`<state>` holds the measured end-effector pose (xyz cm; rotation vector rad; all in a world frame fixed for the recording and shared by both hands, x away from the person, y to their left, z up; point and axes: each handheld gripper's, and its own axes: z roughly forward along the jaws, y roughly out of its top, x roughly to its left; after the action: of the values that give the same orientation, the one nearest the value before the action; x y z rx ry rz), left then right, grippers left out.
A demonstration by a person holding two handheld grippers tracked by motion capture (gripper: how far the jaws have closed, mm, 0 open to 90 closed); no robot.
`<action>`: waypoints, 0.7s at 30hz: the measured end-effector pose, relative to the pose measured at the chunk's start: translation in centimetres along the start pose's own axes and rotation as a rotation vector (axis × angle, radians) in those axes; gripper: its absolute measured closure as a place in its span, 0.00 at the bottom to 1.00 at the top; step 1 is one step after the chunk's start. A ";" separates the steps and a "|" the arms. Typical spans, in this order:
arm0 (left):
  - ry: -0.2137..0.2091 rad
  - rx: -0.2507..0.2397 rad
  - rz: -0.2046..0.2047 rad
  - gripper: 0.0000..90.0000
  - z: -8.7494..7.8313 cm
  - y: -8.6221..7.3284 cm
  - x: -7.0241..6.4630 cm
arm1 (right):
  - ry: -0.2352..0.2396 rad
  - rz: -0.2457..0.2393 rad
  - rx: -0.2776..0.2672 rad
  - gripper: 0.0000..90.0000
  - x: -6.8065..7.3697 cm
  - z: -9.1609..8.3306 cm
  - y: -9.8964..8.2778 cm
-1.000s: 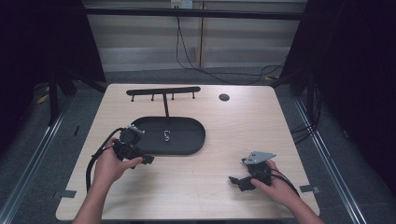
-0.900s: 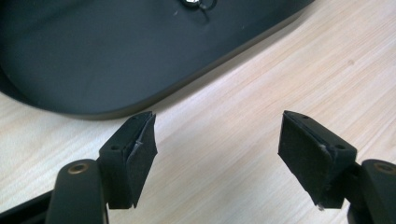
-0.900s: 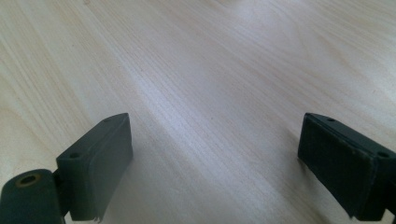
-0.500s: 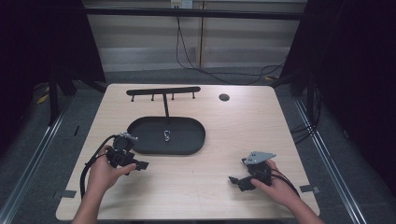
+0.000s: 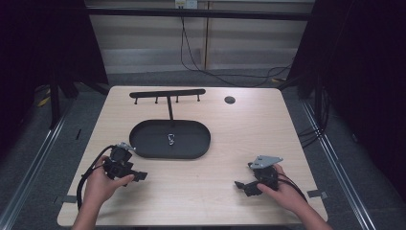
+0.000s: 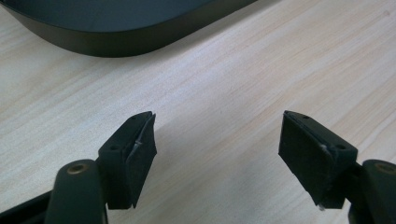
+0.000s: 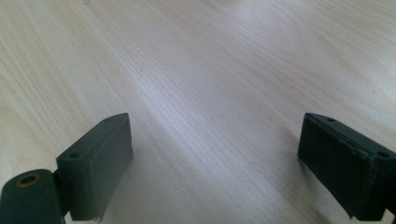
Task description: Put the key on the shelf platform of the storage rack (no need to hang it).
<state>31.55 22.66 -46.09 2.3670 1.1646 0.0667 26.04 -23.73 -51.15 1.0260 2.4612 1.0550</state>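
Showing the carabiner, high view alone.

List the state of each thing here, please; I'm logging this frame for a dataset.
left gripper: open, nothing between the jaws, low over the table.
right gripper: open, empty.
oval tray: flat on the table, holds the carabiner.
carabiner: lying in the tray, untouched.
hook rack: upright on its post, nothing hanging.
table: bare wood.

You won't find any readable text, label, brand or number on the table, the black tray or the rack; the small object in the tray may bear markings, too tiny to tell
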 end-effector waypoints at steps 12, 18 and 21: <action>0.018 0.015 0.029 0.30 0.4 -1.4 0.1 | 0.000 0.000 0.000 0.11 0.0 0.0 0.0; 0.024 0.031 0.046 0.29 0.7 -1.8 -0.2 | 0.000 0.000 0.000 0.11 0.0 0.0 0.0; 0.027 0.036 0.054 0.28 0.8 -2.0 -0.2 | 0.000 0.000 0.000 0.11 0.0 0.0 0.0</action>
<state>30.16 23.19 -47.65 2.4365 1.1227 0.0967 26.04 -23.74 -51.15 1.0257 2.4612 1.0549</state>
